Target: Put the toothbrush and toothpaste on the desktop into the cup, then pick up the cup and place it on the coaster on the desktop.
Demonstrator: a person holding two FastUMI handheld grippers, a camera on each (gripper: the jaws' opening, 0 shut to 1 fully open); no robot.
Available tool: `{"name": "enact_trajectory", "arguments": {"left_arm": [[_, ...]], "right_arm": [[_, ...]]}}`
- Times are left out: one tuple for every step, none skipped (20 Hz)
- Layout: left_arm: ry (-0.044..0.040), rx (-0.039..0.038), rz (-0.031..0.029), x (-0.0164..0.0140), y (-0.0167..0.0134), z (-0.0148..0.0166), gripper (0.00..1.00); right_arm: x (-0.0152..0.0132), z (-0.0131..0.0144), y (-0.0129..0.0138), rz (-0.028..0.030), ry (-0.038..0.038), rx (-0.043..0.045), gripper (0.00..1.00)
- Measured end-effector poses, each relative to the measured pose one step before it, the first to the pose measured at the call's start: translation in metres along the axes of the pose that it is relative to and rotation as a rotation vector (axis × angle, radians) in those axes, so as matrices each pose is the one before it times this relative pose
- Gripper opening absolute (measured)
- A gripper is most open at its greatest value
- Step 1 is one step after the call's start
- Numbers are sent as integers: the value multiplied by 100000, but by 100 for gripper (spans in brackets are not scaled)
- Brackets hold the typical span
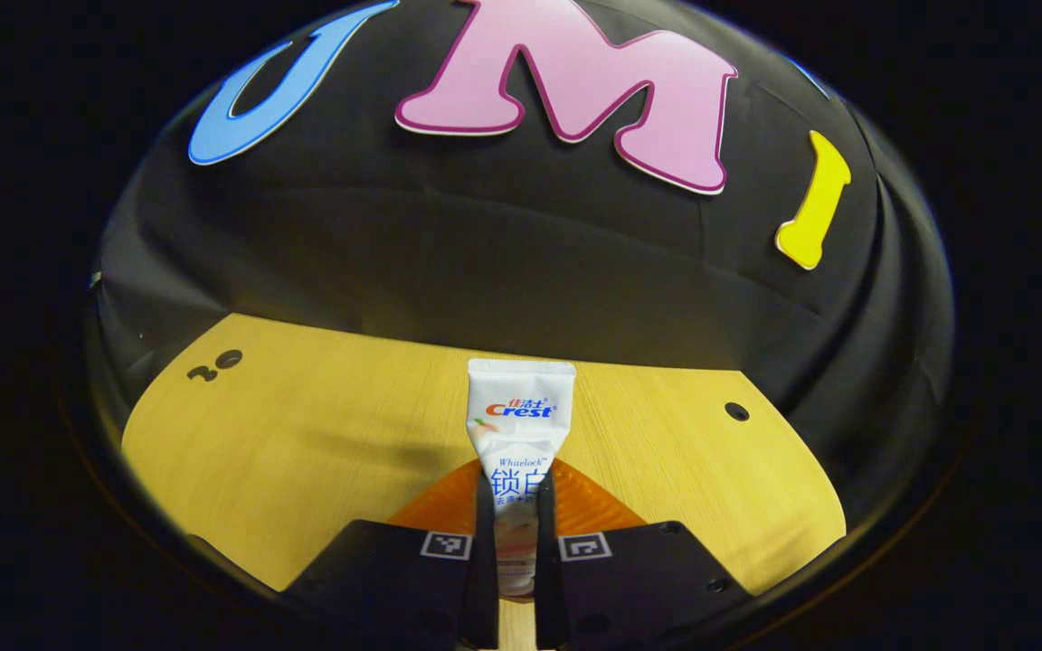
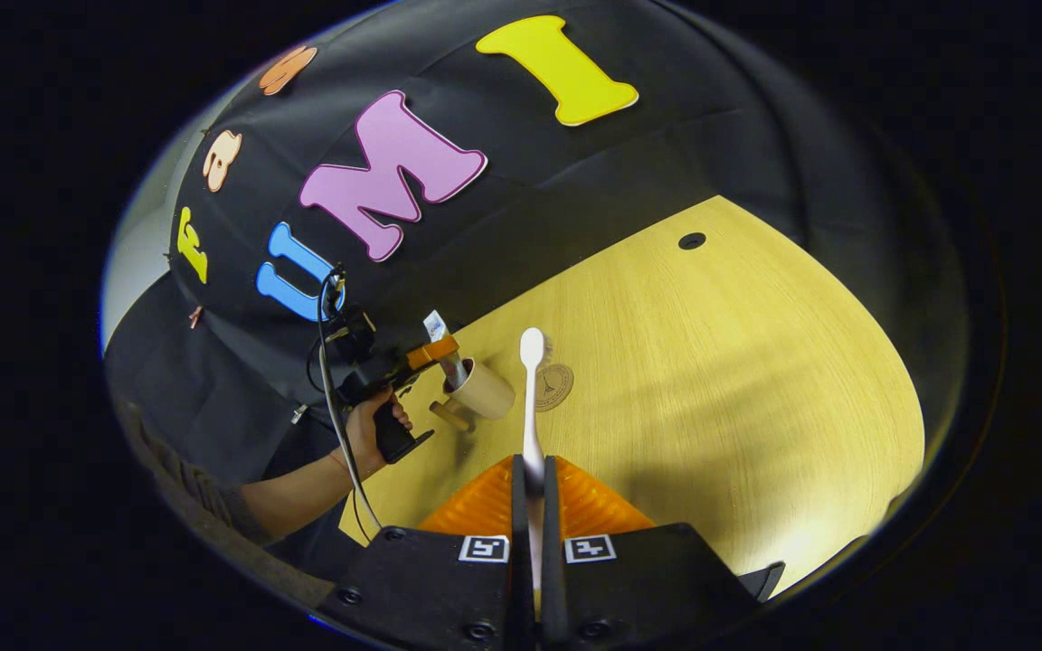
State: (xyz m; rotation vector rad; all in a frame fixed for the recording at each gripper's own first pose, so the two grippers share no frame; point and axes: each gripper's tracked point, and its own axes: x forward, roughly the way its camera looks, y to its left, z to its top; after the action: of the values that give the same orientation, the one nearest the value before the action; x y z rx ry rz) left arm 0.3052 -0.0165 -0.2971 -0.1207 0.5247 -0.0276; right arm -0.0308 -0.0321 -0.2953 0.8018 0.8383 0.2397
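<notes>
In the left gripper view my left gripper (image 1: 515, 515) is shut on a white toothpaste tube (image 1: 521, 420), which stands upright with its crimped end up. In the right gripper view my right gripper (image 2: 532, 479) is shut on the handle of a white toothbrush (image 2: 532, 380), its head pointing away. Farther off there, a hand holds the left gripper (image 2: 438, 353) with the toothpaste tube (image 2: 437, 325) over a beige cup (image 2: 485, 391). The tube's lower end dips into the cup's mouth. A round brown coaster (image 2: 559, 387) lies just right of the cup.
The wooden desktop (image 2: 738, 380) stretches wide to the right of the coaster, with a cable hole (image 2: 691, 240) near its far edge. More holes (image 1: 736, 411) mark the desktop in the left gripper view. A person's forearm (image 2: 295, 497) and a cable reach in from the left.
</notes>
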Motion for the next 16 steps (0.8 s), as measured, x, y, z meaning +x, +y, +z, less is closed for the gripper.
{"name": "enact_trajectory", "arguments": {"left_arm": [[652, 271, 289, -13, 74, -345, 21], [235, -52, -490, -220, -77, -133, 22], [621, -262, -645, 24, -83, -463, 22], [1136, 45, -672, -186, -111, -378, 24], [322, 569, -258, -229, -51, -242, 24], [-90, 1425, 491, -44, 114, -40, 26], [189, 1191, 634, -217, 133, -77, 26], [244, 811, 112, -232, 79, -227, 26], [25, 835, -145, -218, -22, -121, 27], [352, 479, -1045, -311, -225, -238, 29], [1032, 127, -1532, -173, -272, -325, 30], [1268, 15, -1029, -168, -196, -335, 26], [1362, 287, -162, -238, 6, -530, 32], [-260, 615, -617, -255, -36, -228, 39], [-497, 988, -137, -327, -110, 140, 48], [-323, 1045, -154, -409, -35, 59, 48]], "right_arm": [[121, -195, 111, 94, 477, 49, 7], [35, -272, 109, -75, 398, 11, 7], [37, -143, 107, -101, 211, -4, 7], [27, -49, 99, -239, 60, 68, 7], [88, 14, 85, -23, -246, 215, 7], [-168, -88, 132, -419, -344, 331, 8], [-65, -49, 58, -111, -400, 439, 8], [-129, -75, 77, -531, -605, 367, 7], [-56, -154, 131, -366, -332, 615, 7], [-169, -163, 192, -156, -491, 646, 8], [-198, -139, 237, -275, -583, 418, 8], [-162, -259, 158, -166, -296, 305, 7], [-206, -195, 247, -20, -428, 273, 8], [-214, -265, 348, -137, -401, 186, 7], [-205, -247, 357, 130, -296, 146, 7], [-284, -313, 351, -53, -317, -7, 7]]}}
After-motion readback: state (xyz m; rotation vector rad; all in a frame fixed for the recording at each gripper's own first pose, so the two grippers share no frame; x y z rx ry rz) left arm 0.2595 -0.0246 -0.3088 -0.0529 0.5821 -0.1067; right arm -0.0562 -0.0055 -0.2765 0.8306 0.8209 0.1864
